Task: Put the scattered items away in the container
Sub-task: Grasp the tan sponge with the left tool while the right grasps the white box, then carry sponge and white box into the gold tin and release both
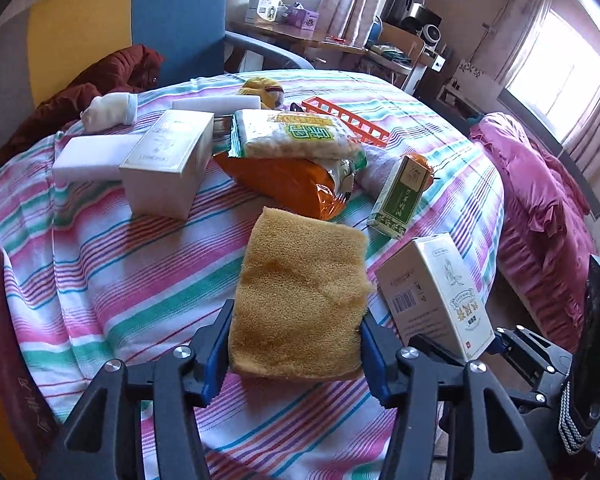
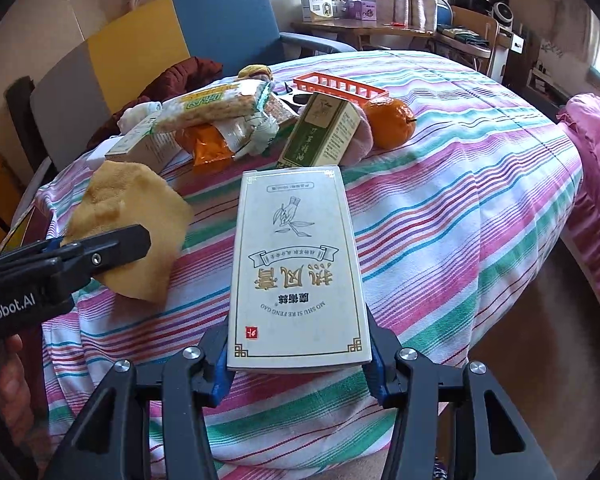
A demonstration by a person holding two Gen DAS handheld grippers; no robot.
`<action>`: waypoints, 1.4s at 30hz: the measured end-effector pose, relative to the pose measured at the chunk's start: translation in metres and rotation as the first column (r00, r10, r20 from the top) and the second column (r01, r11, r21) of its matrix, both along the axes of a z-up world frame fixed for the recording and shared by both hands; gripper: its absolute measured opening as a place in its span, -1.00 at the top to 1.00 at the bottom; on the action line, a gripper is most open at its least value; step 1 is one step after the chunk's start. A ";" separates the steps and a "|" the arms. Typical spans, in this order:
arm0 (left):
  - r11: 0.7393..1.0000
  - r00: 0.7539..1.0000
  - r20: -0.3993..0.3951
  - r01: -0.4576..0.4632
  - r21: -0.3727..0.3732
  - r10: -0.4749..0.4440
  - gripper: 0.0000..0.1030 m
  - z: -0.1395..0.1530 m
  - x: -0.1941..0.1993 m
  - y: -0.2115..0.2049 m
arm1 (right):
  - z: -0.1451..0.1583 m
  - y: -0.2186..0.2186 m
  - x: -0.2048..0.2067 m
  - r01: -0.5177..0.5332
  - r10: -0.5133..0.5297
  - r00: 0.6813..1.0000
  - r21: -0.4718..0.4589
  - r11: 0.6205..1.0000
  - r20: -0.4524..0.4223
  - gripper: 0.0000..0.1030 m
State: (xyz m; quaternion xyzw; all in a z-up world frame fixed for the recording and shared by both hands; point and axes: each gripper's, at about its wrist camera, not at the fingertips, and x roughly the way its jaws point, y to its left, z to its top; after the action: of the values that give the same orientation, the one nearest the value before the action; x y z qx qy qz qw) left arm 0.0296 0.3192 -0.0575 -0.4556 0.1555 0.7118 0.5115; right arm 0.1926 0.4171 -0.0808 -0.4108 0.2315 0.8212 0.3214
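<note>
My left gripper [image 1: 296, 320] is shut on a yellow sponge cloth [image 1: 300, 280], its blue pads pressing both side edges just above the striped bedspread [image 1: 120, 280]. In the right wrist view the same sponge [image 2: 140, 200] droops from that gripper [image 2: 112, 248] at the left. My right gripper [image 2: 296, 340] is shut on a flat white box with gold lettering [image 2: 296, 264], also visible as the white box [image 1: 436, 292] at the right of the left wrist view. The orange slatted basket [image 1: 344, 120] [image 2: 340, 84] sits at the far side, behind the pile.
A cracker pack [image 1: 296, 136] lies on an orange snack bag [image 1: 284, 184]. Around them are a pale box [image 1: 168, 164], white foam blocks [image 1: 96, 156], a green box [image 2: 324, 132], an orange fruit [image 2: 392, 124] and a rolled sock [image 1: 108, 110]. A pink quilt [image 1: 540, 200] lies right.
</note>
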 end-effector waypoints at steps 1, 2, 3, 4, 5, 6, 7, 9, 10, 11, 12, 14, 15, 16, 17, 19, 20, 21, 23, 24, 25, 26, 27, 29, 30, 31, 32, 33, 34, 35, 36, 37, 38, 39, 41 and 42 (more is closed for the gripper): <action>1.000 1.000 0.012 -0.009 0.006 0.009 -0.08 0.001 -0.002 -0.003 | 0.001 -0.001 -0.001 -0.005 0.005 1.000 -0.002 1.000 -0.001 -0.02; 1.000 0.999 0.025 -0.022 0.011 0.022 -0.07 0.003 -0.005 -0.007 | 0.001 -0.002 -0.001 -0.009 0.009 1.000 -0.006 1.000 -0.004 -0.02; 0.999 0.999 0.039 -0.034 0.016 0.033 -0.07 0.004 -0.008 -0.011 | 0.002 -0.004 -0.003 -0.016 0.016 1.000 -0.013 1.000 -0.010 -0.02; 0.999 0.997 0.053 -0.048 0.021 0.047 -0.06 0.005 -0.011 -0.015 | 0.004 -0.005 -0.004 -0.021 0.021 1.000 -0.013 1.000 -0.013 -0.02; 0.998 0.996 0.062 -0.058 0.028 0.057 -0.06 0.006 -0.013 -0.019 | 0.006 -0.007 -0.006 -0.028 0.028 0.999 -0.007 1.000 -0.016 -0.02; 0.997 0.995 0.068 -0.069 0.038 0.066 -0.06 0.008 -0.015 -0.023 | 0.009 -0.010 -0.007 -0.035 0.035 0.999 0.001 0.999 -0.019 -0.02; 0.996 0.995 0.069 -0.077 0.044 0.074 -0.06 0.011 -0.017 -0.025 | 0.012 -0.012 -0.009 -0.045 0.045 0.999 0.009 0.999 -0.023 -0.02; 0.994 0.994 0.071 -0.087 0.063 0.082 -0.06 0.020 -0.018 -0.035 | 0.019 -0.018 -0.015 -0.068 0.068 0.997 0.016 0.998 -0.033 -0.02; 0.993 0.994 0.070 -0.093 0.077 0.087 -0.06 0.025 -0.019 -0.040 | 0.023 -0.020 -0.017 -0.079 0.080 0.996 0.015 0.997 -0.040 -0.02; 0.990 0.993 0.066 -0.105 0.093 0.099 -0.06 0.032 -0.020 -0.048 | 0.027 -0.023 -0.021 -0.095 0.096 0.994 0.016 0.995 -0.049 -0.02; 0.988 0.992 0.066 -0.115 0.106 0.109 -0.06 0.038 -0.022 -0.053 | 0.033 -0.028 -0.027 -0.116 0.117 0.992 0.023 0.993 -0.056 -0.02; 0.982 0.990 0.061 -0.138 0.131 0.131 -0.06 0.050 -0.028 -0.065 | 0.043 -0.036 -0.038 -0.152 0.155 0.985 0.041 0.987 -0.070 -0.02; 0.977 0.987 0.056 -0.158 0.140 0.152 -0.06 0.056 -0.032 -0.075 | 0.049 -0.040 -0.044 -0.172 0.175 0.981 0.048 0.984 -0.078 -0.02; 0.973 0.984 0.056 -0.177 0.148 0.170 -0.06 0.061 -0.037 -0.083 | 0.055 -0.046 -0.052 -0.196 0.200 0.976 0.052 0.979 -0.088 -0.02; 0.967 0.980 0.060 -0.199 0.157 0.192 -0.06 0.064 -0.043 -0.094 | 0.061 -0.050 -0.058 -0.219 0.224 0.970 0.054 0.974 -0.099 -0.02; 0.951 0.966 0.071 -0.257 0.169 0.249 -0.06 0.071 -0.056 -0.117 | 0.073 -0.064 -0.075 -0.270 0.276 0.954 0.069 0.960 -0.117 -0.02; 0.946 0.961 0.072 -0.275 0.171 0.267 -0.06 0.073 -0.061 -0.125 | 0.077 -0.069 -0.081 -0.289 0.296 0.947 0.077 0.954 -0.120 -0.02; 0.938 0.954 0.070 -0.300 0.174 0.292 -0.06 0.074 -0.067 -0.137 | 0.081 -0.076 -0.087 -0.310 0.319 0.939 0.086 0.947 -0.127 -0.02; 0.923 0.939 0.054 -0.344 0.175 0.340 -0.06 0.076 -0.076 -0.160 | 0.089 -0.090 -0.101 -0.357 0.367 0.920 0.095 0.929 -0.138 -0.02; 0.914 0.929 0.044 -0.368 0.168 0.366 -0.06 0.076 -0.082 -0.172 | 0.091 -0.098 -0.109 -0.381 0.390 0.910 0.092 0.920 -0.142 -0.02; 0.906 0.919 0.041 -0.392 0.158 0.391 -0.06 0.074 -0.089 -0.185 | 0.093 -0.104 -0.114 -0.395 0.405 0.903 0.090 0.914 -0.144 -0.02; 0.901 0.913 0.042 -0.408 0.150 0.407 -0.06 0.072 -0.094 -0.193 | 0.094 -0.110 -0.121 -0.414 0.422 0.895 0.086 0.906 -0.143 -0.02; 0.890 0.901 0.043 -0.434 0.137 0.432 -0.06 0.069 -0.102 -0.205 | 0.094 -0.117 -0.129 -0.433 0.441 0.886 0.081 0.898 -0.142 -0.02; 0.871 0.877 0.037 -0.480 0.108 0.479 -0.06 0.061 -0.117 -0.226 | 0.097 -0.134 -0.146 -0.479 0.484 0.864 0.070 0.875 -0.139 -0.02; 0.859 0.864 0.037 -0.503 0.096 0.502 -0.06 0.057 -0.125 -0.238 | 0.097 -0.139 -0.153 -0.497 0.501 0.855 0.064 0.865 -0.137 -0.02; 0.851 0.854 0.038 -0.520 0.082 0.518 -0.06 0.052 -0.132 -0.247 | 0.097 -0.149 -0.164 -0.525 0.527 0.839 0.051 0.849 -0.138 -0.02; 0.842 0.845 0.037 -0.535 0.066 0.534 -0.06 0.046 -0.140 -0.256 | 0.097 -0.155 -0.173 -0.540 0.540 0.831 0.041 0.841 -0.136 -0.02; 0.830 0.832 0.039 -0.555 0.053 0.553 -0.06 0.041 -0.149 -0.266 | 0.095 -0.164 -0.184 -0.560 0.558 0.819 0.023 0.828 -0.136 -0.02; 0.821 0.821 0.041 -0.570 0.033 0.569 -0.06 0.036 -0.159 -0.275 | 0.092 -0.173 -0.192 -0.578 0.574 0.808 0.005 0.816 -0.135 -0.02; 0.813 0.813 0.038 -0.581 0.018 0.581 -0.06 0.031 -0.166 -0.281 | 0.088 -0.182 -0.203 -0.595 0.589 0.799 -0.022 0.803 -0.122 -0.02; 0.806 0.806 0.033 -0.592 0.010 0.592 -0.06 0.027 -0.169 -0.286 | 0.084 -0.189 -0.212 -0.609 0.601 0.791 -0.049 0.792 -0.115 -0.02; 0.797 0.797 0.030 -0.604 -0.002 0.604 -0.06 0.024 -0.175 -0.291 | 0.079 -0.198 -0.222 -0.629 0.620 0.777 -0.085 0.773 -0.113 -0.02; 0.791 0.791 0.028 -0.612 -0.015 0.612 -0.07 0.021 -0.181 -0.295 | 0.073 -0.208 -0.232 -0.641 0.633 0.767 -0.113 0.759 -0.104 -0.02; 0.786 0.785 0.024 -0.618 -0.018 0.619 -0.07 0.018 -0.186 -0.301 | 0.067 -0.216 -0.241 -0.646 0.640 0.763 -0.133 0.752 -0.088 -0.02; 0.777 0.778 0.008 -0.628 -0.036 0.629 -0.08 0.015 -0.197 -0.306 | 0.056 -0.231 -0.257 -0.655 0.653 0.754 -0.167 0.737 -0.072 -0.02; 0.778 0.779 -0.012 -0.626 -0.048 0.627 -0.09 0.013 -0.201 -0.307 | 0.049 -0.237 -0.266 -0.649 0.651 0.757 -0.178 0.740 -0.055 -0.02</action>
State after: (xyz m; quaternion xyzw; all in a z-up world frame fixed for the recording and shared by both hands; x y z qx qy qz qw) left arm -0.1718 0.0122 -0.0441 -0.4957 0.0115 0.8361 0.2348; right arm -0.0731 0.1798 -0.0322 -0.4983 0.1479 0.8540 -0.0236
